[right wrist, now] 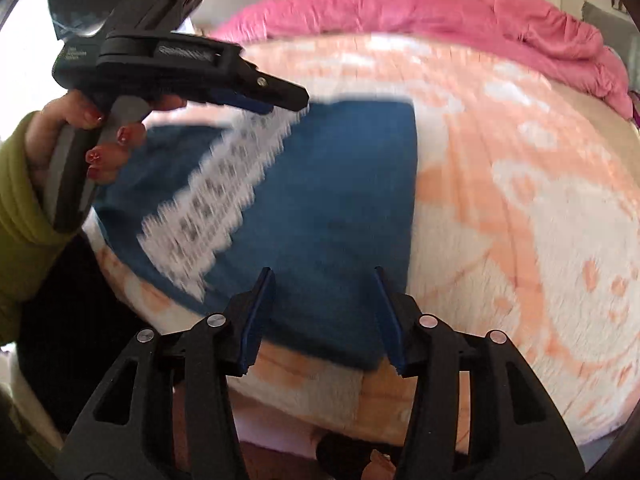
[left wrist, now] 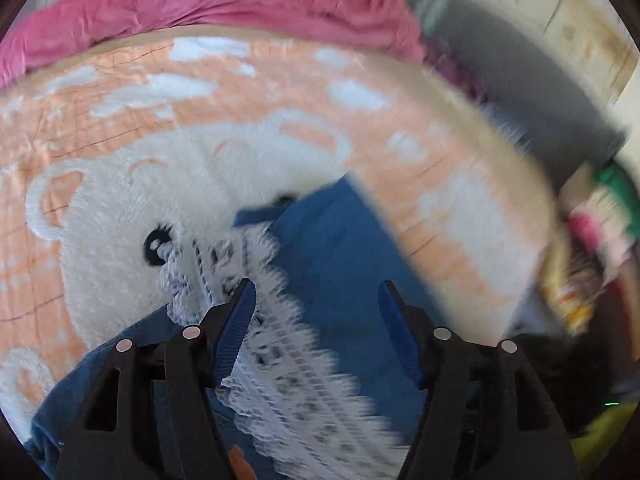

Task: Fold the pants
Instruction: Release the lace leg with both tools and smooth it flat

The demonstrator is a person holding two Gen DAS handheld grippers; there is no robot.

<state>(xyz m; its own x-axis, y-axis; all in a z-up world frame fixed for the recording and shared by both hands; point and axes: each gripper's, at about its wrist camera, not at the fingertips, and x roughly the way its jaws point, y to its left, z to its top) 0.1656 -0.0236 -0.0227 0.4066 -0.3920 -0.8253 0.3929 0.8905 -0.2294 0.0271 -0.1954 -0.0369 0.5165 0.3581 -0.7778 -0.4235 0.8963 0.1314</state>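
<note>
Our left gripper and right gripper both stand apart, gripping nothing, above the blue pants. The pants, with white lace trim, lie folded on the peach bear blanket.

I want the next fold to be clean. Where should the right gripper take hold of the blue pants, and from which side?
Probably the near right corner of the pants, coming from the blanket's near edge. There the cloth lies flat with straight edges and no lace, and the open right gripper already hangs above it.
</note>
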